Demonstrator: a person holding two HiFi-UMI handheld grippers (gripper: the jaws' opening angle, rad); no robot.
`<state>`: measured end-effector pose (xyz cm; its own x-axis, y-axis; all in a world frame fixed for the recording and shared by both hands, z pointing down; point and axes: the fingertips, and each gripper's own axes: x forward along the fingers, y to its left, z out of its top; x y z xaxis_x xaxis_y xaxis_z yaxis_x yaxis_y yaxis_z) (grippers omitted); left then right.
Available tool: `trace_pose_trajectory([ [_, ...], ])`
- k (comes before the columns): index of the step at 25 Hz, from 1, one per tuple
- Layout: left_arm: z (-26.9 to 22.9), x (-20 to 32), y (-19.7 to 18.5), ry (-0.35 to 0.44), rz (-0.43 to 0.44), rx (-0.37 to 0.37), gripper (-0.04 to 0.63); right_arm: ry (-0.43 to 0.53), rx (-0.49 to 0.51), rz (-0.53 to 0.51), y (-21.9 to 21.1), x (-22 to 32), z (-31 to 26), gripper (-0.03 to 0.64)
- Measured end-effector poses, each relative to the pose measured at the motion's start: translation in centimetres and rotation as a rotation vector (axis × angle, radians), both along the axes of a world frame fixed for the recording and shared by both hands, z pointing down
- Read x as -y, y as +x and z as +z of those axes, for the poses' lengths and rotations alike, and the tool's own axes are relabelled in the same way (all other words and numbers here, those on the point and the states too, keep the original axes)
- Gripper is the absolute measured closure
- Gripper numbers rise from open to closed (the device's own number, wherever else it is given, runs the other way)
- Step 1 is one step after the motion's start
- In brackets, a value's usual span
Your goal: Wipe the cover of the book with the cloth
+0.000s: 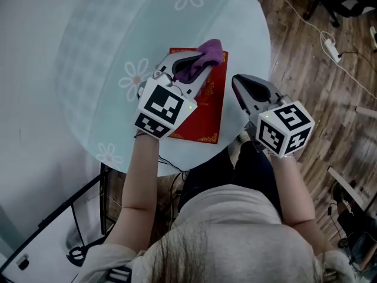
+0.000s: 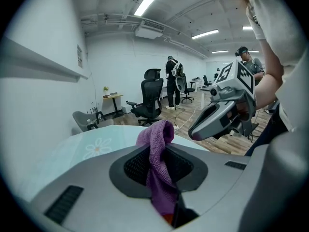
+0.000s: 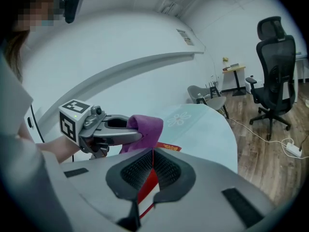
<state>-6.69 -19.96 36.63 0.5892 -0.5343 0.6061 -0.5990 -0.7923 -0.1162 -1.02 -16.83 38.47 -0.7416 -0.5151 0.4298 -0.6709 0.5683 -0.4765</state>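
A red book (image 1: 206,114) with gold trim lies near the front edge of the round glass table (image 1: 106,52). My left gripper (image 1: 200,63) hovers over the book's far end, shut on a purple cloth (image 1: 207,53) that bunches out past its tips. In the left gripper view the cloth (image 2: 157,149) is pinched between the pads. My right gripper (image 1: 237,82) is just off the book's right edge, jaws shut and holding nothing. The right gripper view shows the cloth (image 3: 145,129), a red strip of book (image 3: 169,147) and the left gripper (image 3: 120,132) to its left.
The table's rim curves close to the person's body. Wood floor to the right carries cables and a power strip (image 1: 333,49). Black office chairs (image 2: 149,98) and standing people (image 2: 172,79) are far behind the table.
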Motion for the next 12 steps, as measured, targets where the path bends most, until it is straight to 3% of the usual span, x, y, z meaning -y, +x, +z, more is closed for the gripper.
trace_pose_trajectory([
  [12,3.1,2.3,2.0,0.002,0.125,0.077,0.514,-0.035,0.000,0.073,1.0,0.8,1.3,0.594],
])
